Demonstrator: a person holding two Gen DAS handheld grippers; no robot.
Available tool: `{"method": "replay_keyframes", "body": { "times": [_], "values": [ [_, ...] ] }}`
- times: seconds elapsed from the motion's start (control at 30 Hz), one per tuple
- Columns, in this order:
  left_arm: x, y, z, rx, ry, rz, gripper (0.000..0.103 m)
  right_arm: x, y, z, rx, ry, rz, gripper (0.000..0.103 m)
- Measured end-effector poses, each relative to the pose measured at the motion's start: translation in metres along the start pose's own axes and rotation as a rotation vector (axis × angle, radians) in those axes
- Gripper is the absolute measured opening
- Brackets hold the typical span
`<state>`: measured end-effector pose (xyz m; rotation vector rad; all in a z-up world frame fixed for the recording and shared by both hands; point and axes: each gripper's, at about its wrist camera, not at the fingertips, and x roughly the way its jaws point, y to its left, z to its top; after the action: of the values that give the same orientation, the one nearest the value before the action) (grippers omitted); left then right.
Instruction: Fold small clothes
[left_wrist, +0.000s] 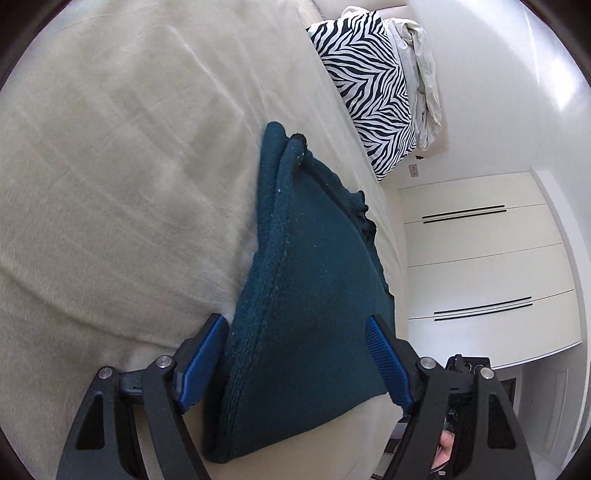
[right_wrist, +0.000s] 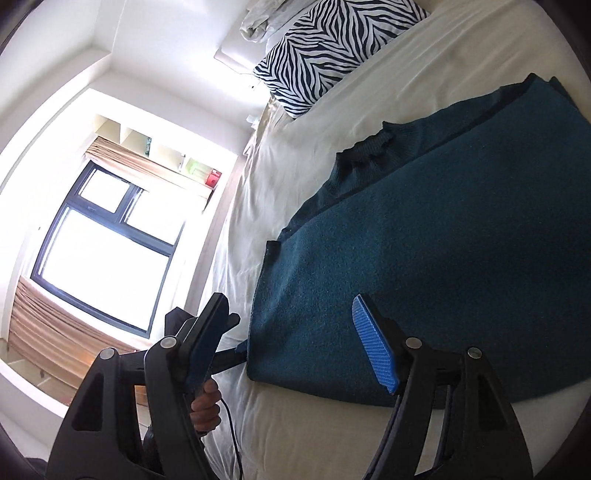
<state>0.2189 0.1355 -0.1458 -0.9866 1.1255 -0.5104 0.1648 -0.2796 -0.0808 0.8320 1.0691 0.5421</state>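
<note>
Teal knit sweater (right_wrist: 443, 258) lies folded on cream bed (left_wrist: 110, 166). Left tool (left_wrist: 295, 354) spread wide, blue pads either side of sweater's folded edge, not clamped. Right tool (right_wrist: 295, 343) also wide open over sweater's near corner. Zebra-print pillow (left_wrist: 369, 92) at bed head. White wardrobe (left_wrist: 491, 258); bright window (right_wrist: 107, 254) with beige curtain.

Both grippers — left (left_wrist: 295, 350), right (right_wrist: 291, 339) — spread wide.
</note>
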Motion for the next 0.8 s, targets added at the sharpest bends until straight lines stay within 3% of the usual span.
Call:
{"method": "replay_keyframes", "body": {
  "times": [0.17,0.27,0.33,0.4,0.53,0.63,0.67,0.8],
  "values": [
    [0.011,-0.004,-0.004,0.002,0.056,-0.025,0.078,0.043,0.016,0.015,-0.002,0.069,0.029,0.070],
    [0.014,0.000,-0.011,-0.039,0.080,-0.060,0.068,0.067,0.017,0.018,0.020,0.109,0.029,0.070],
    [0.018,0.005,-0.014,-0.058,0.094,-0.048,0.037,0.085,0.017,0.021,0.034,0.133,0.037,0.070],
    [0.021,0.011,-0.017,-0.070,0.097,-0.034,0.018,0.104,0.015,0.026,0.044,0.159,0.032,0.070],
    [0.013,0.020,-0.019,-0.098,0.054,-0.069,0.015,0.135,0.014,0.030,0.058,0.217,0.036,0.070],
    [0.009,0.021,-0.019,-0.103,0.034,-0.080,0.014,0.162,-0.002,0.033,0.080,0.269,-0.036,0.069],
    [0.008,0.020,-0.019,-0.099,0.031,-0.080,0.014,0.168,-0.009,0.033,0.095,0.273,-0.047,0.064],
    [0.008,0.009,-0.016,-0.081,0.018,-0.081,0.013,0.168,-0.017,0.032,0.082,0.233,-0.001,0.062]
  ]
}}
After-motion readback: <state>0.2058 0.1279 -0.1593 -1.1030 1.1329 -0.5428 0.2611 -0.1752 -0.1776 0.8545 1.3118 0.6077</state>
